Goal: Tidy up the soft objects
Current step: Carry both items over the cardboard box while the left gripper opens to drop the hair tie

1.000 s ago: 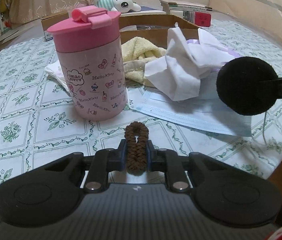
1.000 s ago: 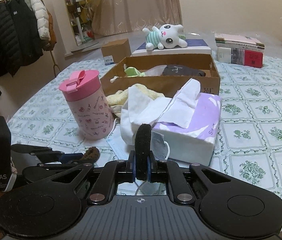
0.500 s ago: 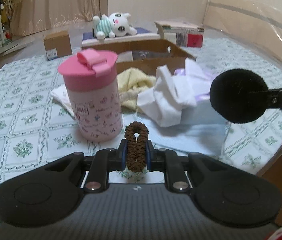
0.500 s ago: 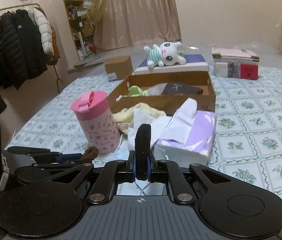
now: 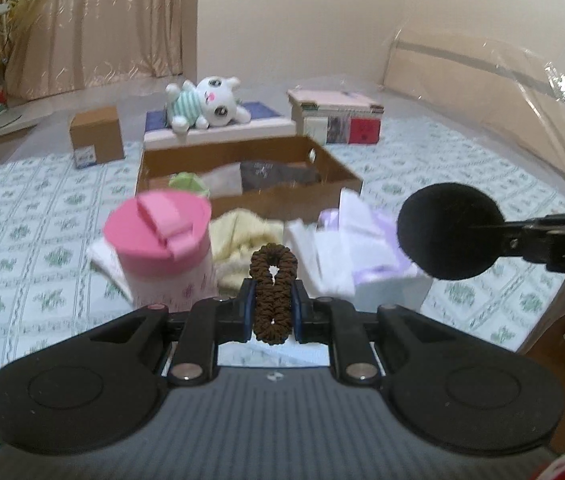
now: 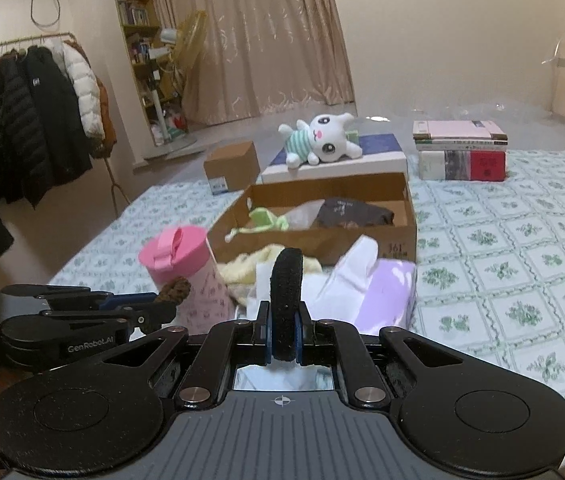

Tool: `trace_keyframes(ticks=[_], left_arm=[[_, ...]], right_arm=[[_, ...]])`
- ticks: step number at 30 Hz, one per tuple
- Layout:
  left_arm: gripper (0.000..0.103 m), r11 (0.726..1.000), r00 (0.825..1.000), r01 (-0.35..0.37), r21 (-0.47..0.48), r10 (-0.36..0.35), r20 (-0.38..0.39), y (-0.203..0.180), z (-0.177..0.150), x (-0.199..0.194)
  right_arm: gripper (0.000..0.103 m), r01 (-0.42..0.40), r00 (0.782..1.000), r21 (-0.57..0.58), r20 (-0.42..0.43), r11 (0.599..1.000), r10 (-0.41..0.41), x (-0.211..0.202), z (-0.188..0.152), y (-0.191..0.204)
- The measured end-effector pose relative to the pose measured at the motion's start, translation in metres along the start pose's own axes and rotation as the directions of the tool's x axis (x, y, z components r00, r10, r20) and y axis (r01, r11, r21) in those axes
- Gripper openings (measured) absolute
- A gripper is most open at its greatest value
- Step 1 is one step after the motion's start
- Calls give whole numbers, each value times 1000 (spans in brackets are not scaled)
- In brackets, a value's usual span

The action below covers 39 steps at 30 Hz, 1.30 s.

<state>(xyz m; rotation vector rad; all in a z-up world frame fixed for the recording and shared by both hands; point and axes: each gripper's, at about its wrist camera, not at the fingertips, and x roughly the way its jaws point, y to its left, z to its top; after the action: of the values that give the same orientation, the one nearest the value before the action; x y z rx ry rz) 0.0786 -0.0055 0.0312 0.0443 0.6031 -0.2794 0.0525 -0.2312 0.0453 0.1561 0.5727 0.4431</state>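
Left gripper point(image 5: 273, 312) is clamped narrow on a brown hair scrunchie point(image 5: 273, 292), which stands upright between the fingers, squeezed into a figure-eight, held off the table. Right gripper point(image 6: 282, 334) is pinched tight on a black round foam pad point(image 6: 285, 300), edge-on in its own view; in the left wrist view the same pad shows as a flat black disc at right, above the tissue box point(image 5: 382, 276). Both grippers sit side by side above the near edge of the table point(image 6: 522, 248), which has a green floral checked cloth.

Below and ahead of the left gripper: pink lidded tumbler point(image 5: 162, 256), upright. Just beside it, a yellow towel point(image 5: 242, 236), crumpled, touching white tissues point(image 5: 322, 256) pulled out of the purple tissue box. Behind that pile is an open cardboard box point(image 6: 322, 236) holding a light green soft item point(image 6: 266, 218), something clear or white, and a dark folded cloth point(image 6: 354, 212). Beyond the box a white bunny plush point(image 6: 322, 140) in a striped green shirt lies on a flat white and blue box point(image 6: 362, 160). Small closed carton point(image 6: 232, 166) to the left of that, stack of books point(image 6: 460, 150) to the right. Coats point(image 6: 30, 120) hang on a rack far left; curtain point(image 6: 266, 40) at the back.
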Motion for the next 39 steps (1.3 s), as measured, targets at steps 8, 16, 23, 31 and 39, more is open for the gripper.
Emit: trace_keyframes(ticks=[8,16,23,31,39], left_arm=[[16,999,999,40,25,-41,30,15,64,20],[16,996,999,32,85,-33,1,47,142,79],[16,997,997,27,72,-21,-79,84,178,148],[16,999,987,16,29,-11,-157,119,189,210],[32,1000,978,-23,2,23,-207,133,187,248]], right_arm=[[10,-43,999,31,35,999,41,29,55,-21],[10,-49,999,89,-11,995,50,108,117,-58],[10,-22,998,67,-55,998,25,175,150,-79],[10,-11,993,60,-113,998,17,234,162,-86],[10,-1,988,70,-153,998,12,269,160,-87]])
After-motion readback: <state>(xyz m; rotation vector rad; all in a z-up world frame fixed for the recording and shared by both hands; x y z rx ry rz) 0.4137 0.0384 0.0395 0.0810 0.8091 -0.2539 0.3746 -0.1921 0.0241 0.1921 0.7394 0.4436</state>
